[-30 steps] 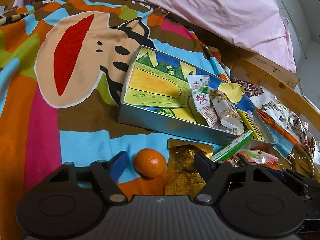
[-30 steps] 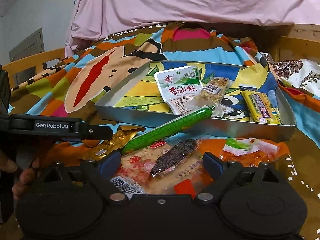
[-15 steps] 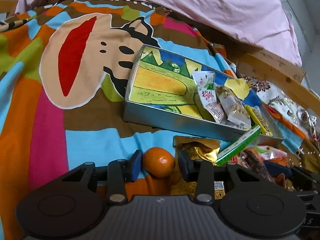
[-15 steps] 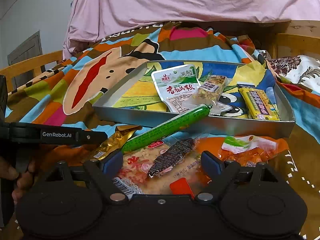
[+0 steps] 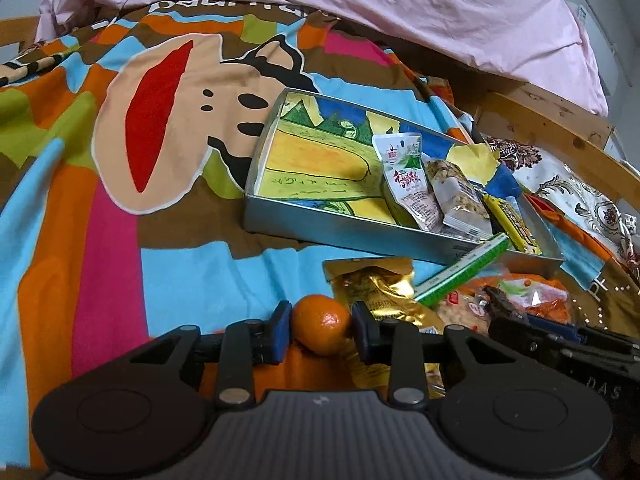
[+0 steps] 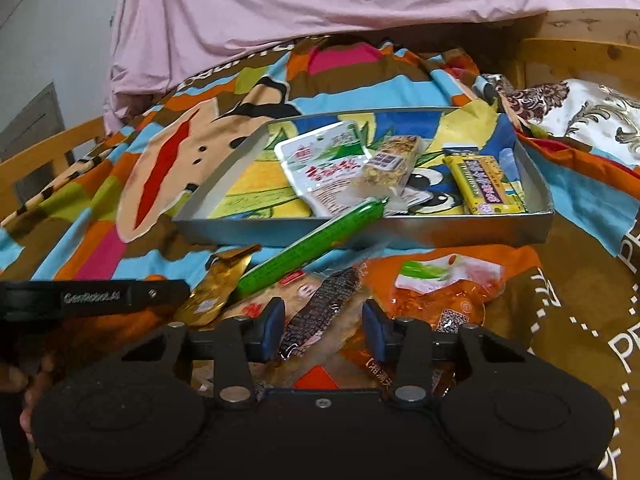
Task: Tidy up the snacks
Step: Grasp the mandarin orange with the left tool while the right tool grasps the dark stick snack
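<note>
A mandarin (image 5: 320,318) lies on the colourful blanket, and my left gripper (image 5: 321,334) is closing on it, both blue pads against its sides. My right gripper (image 6: 324,330) is closing too. A dark ridged snack packet (image 6: 324,308) on a pale packet (image 6: 296,282) lies between its pads, and the right pad stands clear of it. A green sausage stick (image 6: 312,244) leans on the front wall of the metal tray (image 6: 360,232), which holds several packets. The same tray (image 5: 340,236) shows in the left wrist view.
A gold packet (image 5: 376,292) and an orange packet (image 6: 440,292) lie in the loose pile before the tray. A pink quilt (image 5: 360,8) covers the far side. A wooden bed frame (image 6: 580,52) and a patterned cushion (image 6: 592,116) stand at the right. A hand (image 6: 36,380) holds the left gripper.
Both grippers have narrowed: the left pads came in onto the mandarin, the right pads came in around the dark packet. The left view has shifted slightly toward the tray.
</note>
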